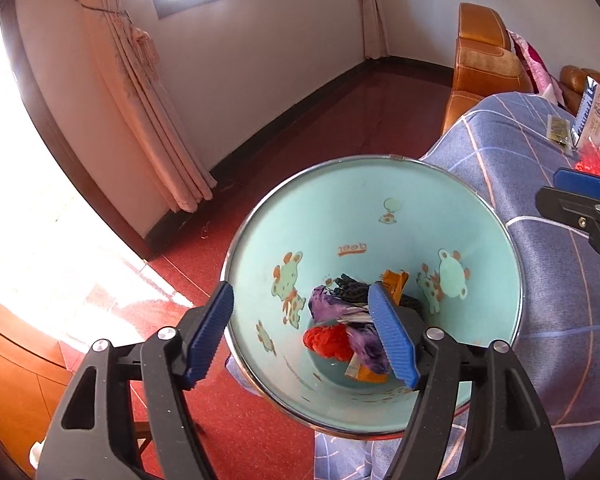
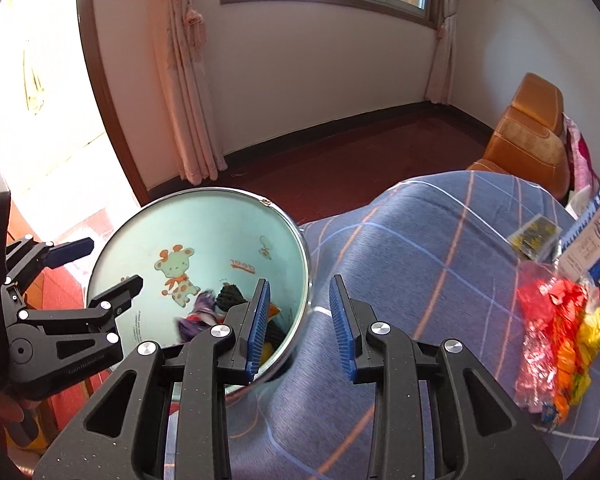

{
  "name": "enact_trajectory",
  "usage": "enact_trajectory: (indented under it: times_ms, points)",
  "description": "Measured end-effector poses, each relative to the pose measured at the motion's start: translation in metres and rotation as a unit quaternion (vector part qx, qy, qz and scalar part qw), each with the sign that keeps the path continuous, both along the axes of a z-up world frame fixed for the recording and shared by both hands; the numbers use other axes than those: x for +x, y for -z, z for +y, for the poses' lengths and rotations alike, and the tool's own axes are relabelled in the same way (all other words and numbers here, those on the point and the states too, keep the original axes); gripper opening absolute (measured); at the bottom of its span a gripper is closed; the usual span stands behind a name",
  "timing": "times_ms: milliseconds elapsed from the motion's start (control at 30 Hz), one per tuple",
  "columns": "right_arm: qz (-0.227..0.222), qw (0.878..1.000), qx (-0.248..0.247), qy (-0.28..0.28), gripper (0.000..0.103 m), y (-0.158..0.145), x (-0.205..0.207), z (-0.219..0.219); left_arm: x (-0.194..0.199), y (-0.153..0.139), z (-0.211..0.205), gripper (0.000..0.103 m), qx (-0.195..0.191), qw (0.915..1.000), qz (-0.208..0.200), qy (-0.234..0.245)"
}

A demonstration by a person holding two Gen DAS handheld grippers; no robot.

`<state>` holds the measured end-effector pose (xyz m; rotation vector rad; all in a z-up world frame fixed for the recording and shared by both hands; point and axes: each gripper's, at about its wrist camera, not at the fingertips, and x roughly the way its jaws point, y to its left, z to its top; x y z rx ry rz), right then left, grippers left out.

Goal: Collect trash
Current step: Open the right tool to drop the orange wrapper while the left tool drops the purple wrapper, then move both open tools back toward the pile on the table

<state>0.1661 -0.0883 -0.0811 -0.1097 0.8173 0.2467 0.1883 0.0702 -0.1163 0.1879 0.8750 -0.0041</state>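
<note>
- Left claw view: my left claw [image 1: 300, 336] is wide apart and holds nothing. It hangs over the trash bin [image 1: 380, 216], a light blue one with cartoon animals inside.
- Some trash is already at the bottom: a red crinkly wrapper [image 1: 327, 342], a purple wrapper [image 1: 332, 306] and an orange packet [image 1: 394, 280].
- The bin's shiny rim touches the blue checked cloth [image 1: 560, 320]. The red floor [image 1: 340, 120] past it is open.
- Right claw view: my right claw [image 2: 300, 332] is a little apart, with nothing in it. It sits over the cloth, just beside the bin's rim.
- More trash still waits on the cloth: a red and yellow wrapper pile [image 2: 560, 332], a blue and white carton [image 2: 592, 236] and a small dark packet [image 2: 536, 236].
- I think the job is partly done. There is bare cloth between my right claw and that pile.
</note>
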Motion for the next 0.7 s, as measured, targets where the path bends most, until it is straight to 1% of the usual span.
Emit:
enact_trajectory:
  times_ms: [67,200,433,500,567,700]
  points:
    - [-0.004,1.0,0.002,0.005,0.031,-0.004,-0.007,-0.004,-0.004,-0.005,-0.003,0.079,0.004,1.0,-0.006,-0.005]
    - [-0.014,1.0,0.007,0.022,0.035,-0.01,-0.022,-0.02,-0.013,-0.016,-0.011,0.081,0.014,0.9997,-0.018,-0.004]
    - [-0.019,0.999,0.01,0.047,0.036,-0.013,-0.04,-0.045,-0.027,-0.029,-0.026,0.085,0.018,0.9994,-0.03,0.009]
    - [-0.022,0.998,0.011,0.053,0.039,-0.015,-0.045,-0.053,-0.031,-0.031,-0.03,0.085,0.018,0.9992,-0.031,0.014]
    - [-0.03,0.998,0.009,0.063,0.045,-0.018,-0.053,-0.063,-0.034,-0.033,-0.036,0.087,0.017,0.9991,-0.033,0.019]
    - [-0.041,0.996,0.002,0.085,0.047,-0.023,-0.07,-0.085,-0.041,-0.035,-0.049,0.09,0.003,0.999,-0.029,0.034]
